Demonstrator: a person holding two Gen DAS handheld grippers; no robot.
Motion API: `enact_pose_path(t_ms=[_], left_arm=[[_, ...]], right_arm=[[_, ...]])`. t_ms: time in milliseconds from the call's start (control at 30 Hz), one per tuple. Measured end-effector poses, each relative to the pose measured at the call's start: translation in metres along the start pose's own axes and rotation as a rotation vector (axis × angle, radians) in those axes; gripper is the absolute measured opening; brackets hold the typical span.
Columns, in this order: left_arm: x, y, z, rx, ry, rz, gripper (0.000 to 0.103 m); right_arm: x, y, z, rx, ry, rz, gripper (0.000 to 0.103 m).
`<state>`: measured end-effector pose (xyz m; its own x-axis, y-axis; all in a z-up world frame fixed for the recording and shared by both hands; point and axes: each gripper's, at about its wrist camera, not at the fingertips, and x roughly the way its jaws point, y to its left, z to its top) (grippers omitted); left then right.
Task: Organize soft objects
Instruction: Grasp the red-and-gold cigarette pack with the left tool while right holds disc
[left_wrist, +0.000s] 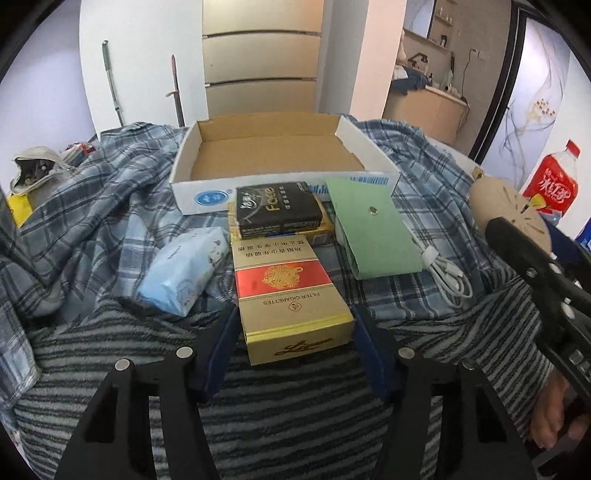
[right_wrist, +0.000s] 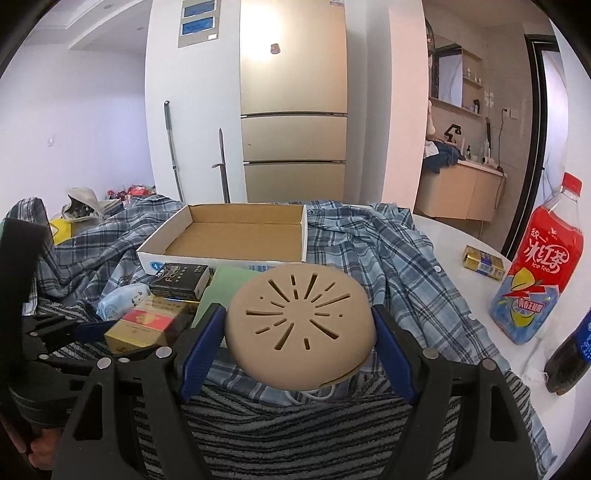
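My right gripper (right_wrist: 300, 332) is shut on a round beige soft case with slits (right_wrist: 299, 325), held above the striped cloth; it also shows at the right of the left wrist view (left_wrist: 513, 218). My left gripper (left_wrist: 293, 347) is open, its pads on either side of the near end of a gold-and-red cigarette carton (left_wrist: 288, 295), apart from it. A light blue tissue pack (left_wrist: 186, 269) lies left of the carton. An open cardboard box (left_wrist: 273, 155), empty inside, sits behind on the plaid shirt (left_wrist: 92, 192).
A black pack (left_wrist: 277, 208) lies on another gold carton. A green pouch (left_wrist: 373, 229) and a white cable (left_wrist: 447, 273) lie to the right. A red iced-tea bottle (right_wrist: 535, 273), a dark bottle (right_wrist: 572, 350) and a small gold pack (right_wrist: 484, 262) stand at the right.
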<state>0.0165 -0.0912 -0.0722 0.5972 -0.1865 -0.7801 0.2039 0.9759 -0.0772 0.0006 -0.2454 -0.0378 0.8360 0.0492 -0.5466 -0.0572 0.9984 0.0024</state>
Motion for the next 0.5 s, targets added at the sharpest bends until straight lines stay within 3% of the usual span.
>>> enact_pose_path(t_ms=[200,267,400,467,500], left_arm=[[-0.029,-0.002,-0.018,0.069,-0.017,0.020,0.063],[-0.036,0.000,-0.026,0.089,-0.003,0.020,0.063],[-0.046,0.008,-0.038,0.080,0.025,0.017,0.064],[-0.053,0.009,-0.041,0.073,0.011,0.020,0.075],[-0.054,0.010,-0.042,0.069,0.003,0.028,0.089]], right_arm=[[-0.007,0.000,0.001,0.012,-0.006,0.026,0.077],[-0.011,-0.001,0.001,0.051,0.005,0.091,0.077],[-0.013,0.005,-0.001,0.036,0.004,0.095,0.077],[-0.014,0.011,-0.003,0.008,-0.005,0.073,0.077],[-0.014,0.013,-0.003,0.002,-0.006,0.071,0.077]])
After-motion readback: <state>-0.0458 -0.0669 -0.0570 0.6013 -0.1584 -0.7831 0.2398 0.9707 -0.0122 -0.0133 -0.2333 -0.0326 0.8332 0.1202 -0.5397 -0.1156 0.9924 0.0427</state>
